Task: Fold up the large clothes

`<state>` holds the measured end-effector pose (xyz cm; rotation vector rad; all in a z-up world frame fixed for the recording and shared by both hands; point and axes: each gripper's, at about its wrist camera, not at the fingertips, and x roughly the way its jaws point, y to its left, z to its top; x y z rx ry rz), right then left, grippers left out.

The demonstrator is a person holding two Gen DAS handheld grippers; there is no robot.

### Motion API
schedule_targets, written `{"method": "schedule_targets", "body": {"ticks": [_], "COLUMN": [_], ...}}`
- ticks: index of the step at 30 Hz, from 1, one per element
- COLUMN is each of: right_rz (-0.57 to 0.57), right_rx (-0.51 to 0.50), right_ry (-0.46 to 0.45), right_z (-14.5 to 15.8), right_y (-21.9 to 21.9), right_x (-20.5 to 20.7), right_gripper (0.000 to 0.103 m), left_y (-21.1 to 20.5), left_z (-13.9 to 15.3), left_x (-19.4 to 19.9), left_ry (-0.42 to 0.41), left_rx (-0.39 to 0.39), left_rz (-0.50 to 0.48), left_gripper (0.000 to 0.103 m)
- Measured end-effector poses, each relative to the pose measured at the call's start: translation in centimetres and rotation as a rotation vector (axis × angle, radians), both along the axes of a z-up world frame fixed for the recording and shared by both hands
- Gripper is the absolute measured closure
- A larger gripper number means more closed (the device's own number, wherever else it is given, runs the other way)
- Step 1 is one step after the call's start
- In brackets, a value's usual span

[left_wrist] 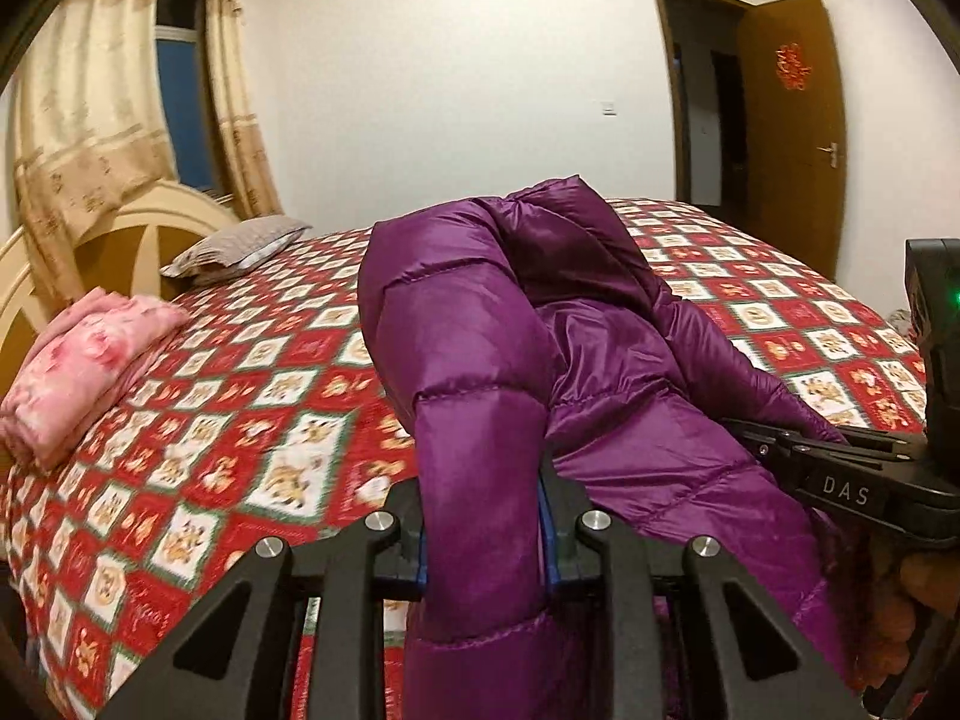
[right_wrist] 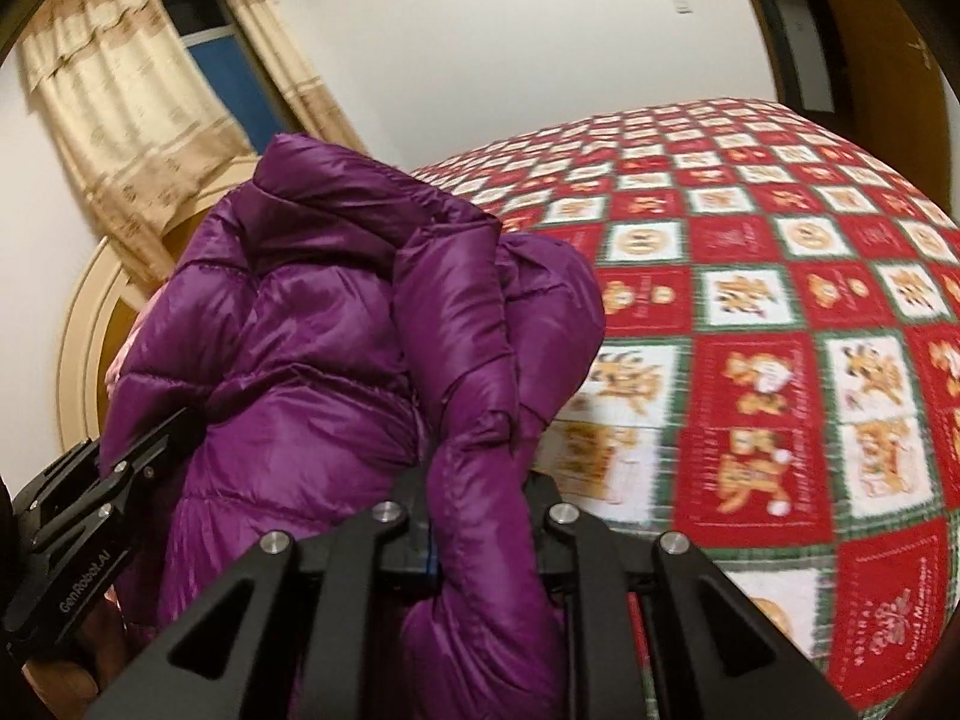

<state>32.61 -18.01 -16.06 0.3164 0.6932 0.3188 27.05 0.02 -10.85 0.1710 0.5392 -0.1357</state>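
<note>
A shiny purple quilted down jacket [left_wrist: 480, 324] hangs bunched above the bed; it also fills the left of the right wrist view [right_wrist: 312, 348]. My left gripper [left_wrist: 485, 528] is shut on a thick fold of the jacket. My right gripper [right_wrist: 480, 534] is shut on another fold of it. The right gripper also shows at the right edge of the left wrist view [left_wrist: 840, 468], and the left gripper at the left edge of the right wrist view [right_wrist: 102, 504]. The two grippers hold the jacket close together.
The bed [left_wrist: 252, 372] has a red, white and green patterned cover [right_wrist: 780, 360]. A folded pink cloth [left_wrist: 78, 366] and a grey pillow [left_wrist: 234, 249] lie near the cream headboard [left_wrist: 150, 222]. Curtains [left_wrist: 84, 120] hang behind; a brown door [left_wrist: 792, 132] stands open.
</note>
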Motion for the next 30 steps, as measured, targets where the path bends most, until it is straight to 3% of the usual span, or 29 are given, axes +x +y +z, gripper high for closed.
{"method": "schedule_targets", "body": {"ticks": [14,30], "right_rz": [0.118,0.145], "right_rx": [-0.048,-0.086], "right_ry": [0.007,0.034], "right_z": [-0.7,-1.7], "right_y": [6.1,8.2], "right_x": [1.5,2.0], "right_gripper": [0.085,0.085], "left_y": [6.1,7.9], "left_z": [-1.3,-4.0], "left_x": [-0.6,-0.5], "left_ry": [0.023,0.068], "left_rx": [-0.034,-0.028], "left_rz": [0.102,0.132], "left_gripper": [0.08,0.08]}}
